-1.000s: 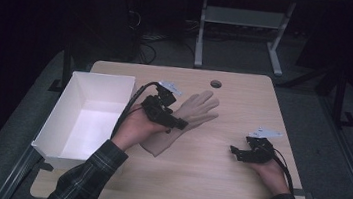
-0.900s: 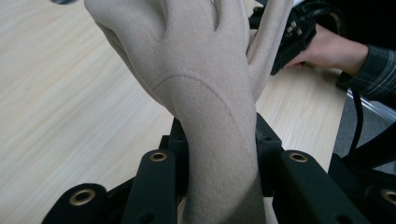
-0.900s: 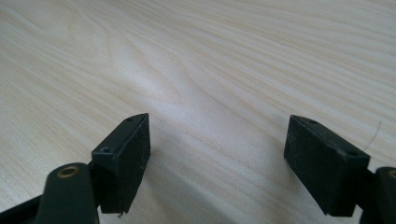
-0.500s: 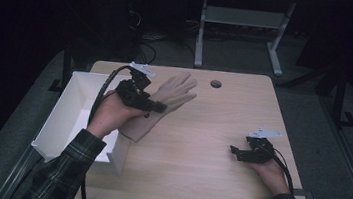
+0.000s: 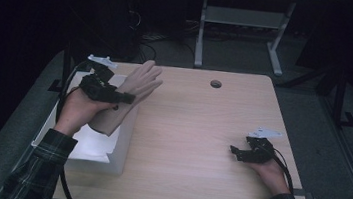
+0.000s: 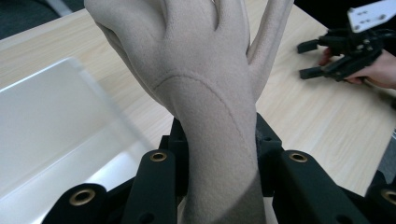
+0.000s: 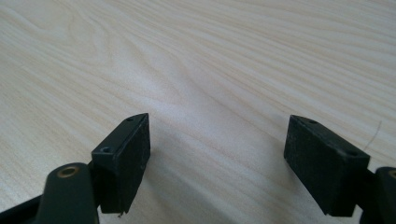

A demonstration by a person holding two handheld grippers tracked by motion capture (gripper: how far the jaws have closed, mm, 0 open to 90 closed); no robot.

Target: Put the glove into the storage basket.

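A beige glove [image 5: 130, 94] hangs in the air over the right wall of a white bin [image 5: 76, 141], its fingers pointing up and to the right. My left gripper [image 5: 117, 98] is shut on its wrist part. In the left gripper view the glove [image 6: 205, 84] rises between the black jaws, which press it from both sides. My right gripper [image 5: 236, 152] rests on the wooden table [image 5: 201, 132] at the right, open with nothing between its pads [image 7: 123, 154]. It also shows far off in the left gripper view, as the right gripper [image 6: 310, 58].
The white bin stands at the table's left edge, with its pale inside [image 6: 56, 126] below the glove. A small round hole [image 5: 215, 84] marks the table's far side. A metal stand [image 5: 243, 26] and cables lie on the floor beyond.
My left gripper has carried the glove leftward from the table's middle to above the bin and slightly up. The right gripper has stayed where it was.
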